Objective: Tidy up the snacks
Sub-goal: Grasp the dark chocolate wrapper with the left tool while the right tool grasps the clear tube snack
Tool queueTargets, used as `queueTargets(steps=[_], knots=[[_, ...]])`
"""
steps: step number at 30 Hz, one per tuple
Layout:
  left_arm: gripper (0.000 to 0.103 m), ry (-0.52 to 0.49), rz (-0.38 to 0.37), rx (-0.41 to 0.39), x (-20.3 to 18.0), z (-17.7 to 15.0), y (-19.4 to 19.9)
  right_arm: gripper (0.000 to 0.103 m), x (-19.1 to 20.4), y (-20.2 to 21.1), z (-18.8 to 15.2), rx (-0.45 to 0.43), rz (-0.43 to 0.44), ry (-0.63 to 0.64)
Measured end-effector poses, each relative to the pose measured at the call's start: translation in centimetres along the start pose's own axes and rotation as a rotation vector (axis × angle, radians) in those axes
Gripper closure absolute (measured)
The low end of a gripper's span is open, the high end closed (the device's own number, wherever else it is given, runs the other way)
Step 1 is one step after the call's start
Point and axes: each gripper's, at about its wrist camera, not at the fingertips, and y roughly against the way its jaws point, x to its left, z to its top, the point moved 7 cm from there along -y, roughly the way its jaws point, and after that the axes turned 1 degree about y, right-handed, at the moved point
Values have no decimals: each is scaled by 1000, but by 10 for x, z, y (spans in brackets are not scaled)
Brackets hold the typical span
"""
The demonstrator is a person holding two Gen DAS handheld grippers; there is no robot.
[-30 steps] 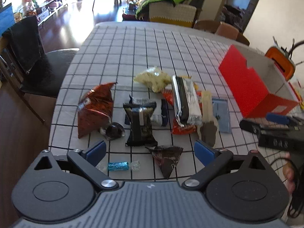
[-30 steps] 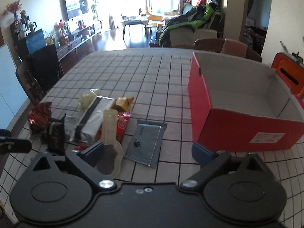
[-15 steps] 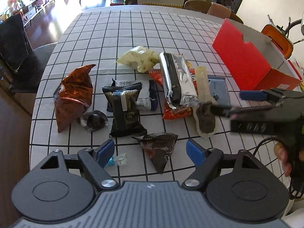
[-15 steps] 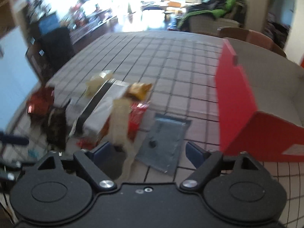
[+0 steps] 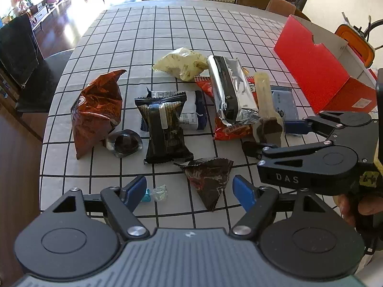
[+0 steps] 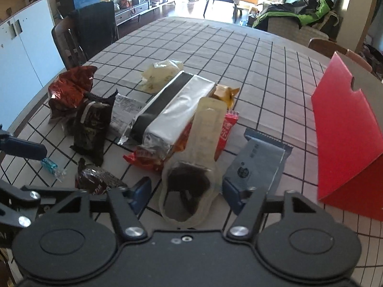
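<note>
Surface: you are working over a table (image 5: pixel 148 24) under a white cloth with a black grid, in a sunlit living room with chairs around it.
Spoon-shaped packet (image 6: pixel 191 167): long, translucent and pale, narrow at the far end, widening near you into a round pocket of dark filling. It lies on the cloth, its narrow end resting over a red wrapper (image 6: pixel 225 134).
Right gripper (image 6: pixel 186 196): your jaws are closing with the packet's round end between the blue pads; you can't yet see the pads pressing on it.
Left gripper (image 5: pixel 189 189): your jaws are closing slowly, still wide, with the tip of a dark triangular pack (image 5: pixel 208 177) between them, untouched. A small teal candy (image 5: pixel 146 195) sits just beside the left pad.
Beside the packet: a silver and black foil pack (image 6: pixel 172 112) on its left, a flat grey pouch (image 6: pixel 258 162) on its right.
Further left: a black cake wrapper (image 5: pixel 162 129), a crumpled orange-brown bag (image 5: pixel 95 110), a round dark sweet (image 5: pixel 124 142).
Far side: a pale yellow bag (image 5: pixel 182 63).
Right edge: a red box (image 5: pixel 311 69), open-topped, well apart from the pile.
</note>
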Motion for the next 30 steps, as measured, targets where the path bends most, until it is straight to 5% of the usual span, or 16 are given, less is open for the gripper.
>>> queueTargets(steps=[4,13,21,30], knots=[[25,-23,-1,3,-4,0,-5,52,-5,0,0,1,-1,-27],[40,-93,-11,26,-21,1,-28,53,-9,10,-2,-27,43,-41],[47,-81,-6,29,-18,6,-38,53,-13,18,-4,-32,47,-49],[67,-69,-1,6,-14,9,-38,53,-15,30,-8,-53,23,-69]])
